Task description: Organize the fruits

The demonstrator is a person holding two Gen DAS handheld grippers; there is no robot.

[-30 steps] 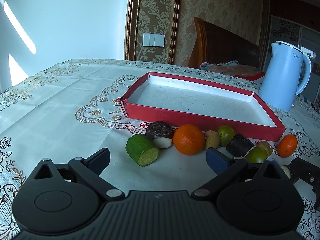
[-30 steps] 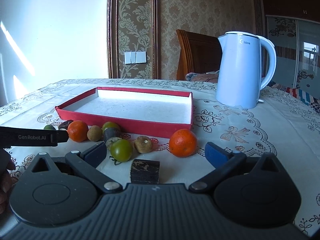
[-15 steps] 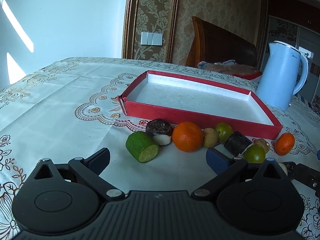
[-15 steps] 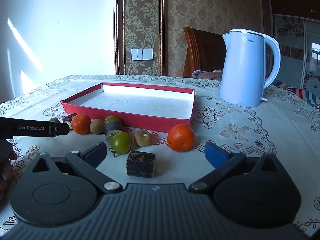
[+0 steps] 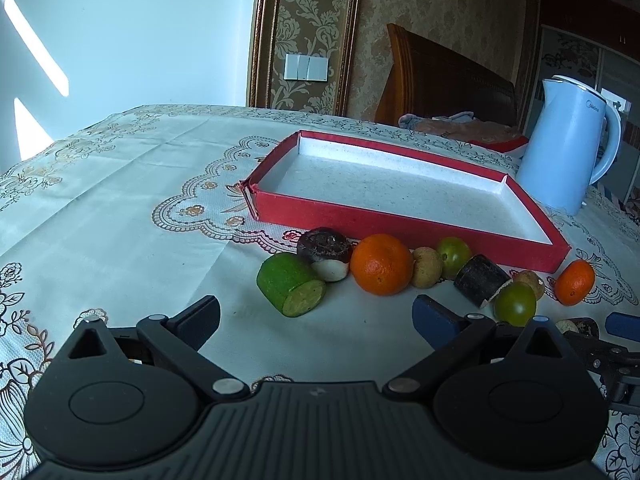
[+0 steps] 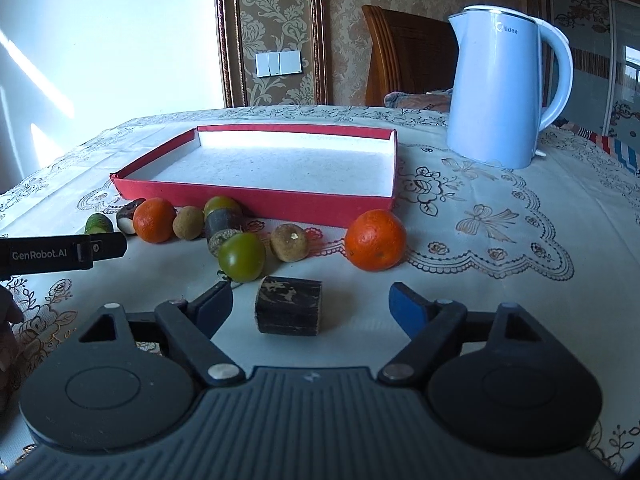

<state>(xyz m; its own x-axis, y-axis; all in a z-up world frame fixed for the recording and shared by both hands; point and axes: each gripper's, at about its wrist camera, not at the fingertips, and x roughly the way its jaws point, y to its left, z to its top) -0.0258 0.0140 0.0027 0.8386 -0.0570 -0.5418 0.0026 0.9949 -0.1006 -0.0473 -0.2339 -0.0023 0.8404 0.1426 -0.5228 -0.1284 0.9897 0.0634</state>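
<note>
My right tongs are closing around the dark block, pads not yet touching. My left tongs stand wide, holding nothing, above the tabletop.

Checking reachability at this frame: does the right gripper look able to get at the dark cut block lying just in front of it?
Probably yes. The dark block lies between the right gripper fingers, whose jaws are closing but not yet touching it. Nothing stands in between; the green tomato sits just beyond.

A smooth, faintly glossy embroidered cloth covers the table, bearing a matt red cardboard tray with a grainy white floor, a glossy plastic kettle beside it and a rough dark block before it.
</note>
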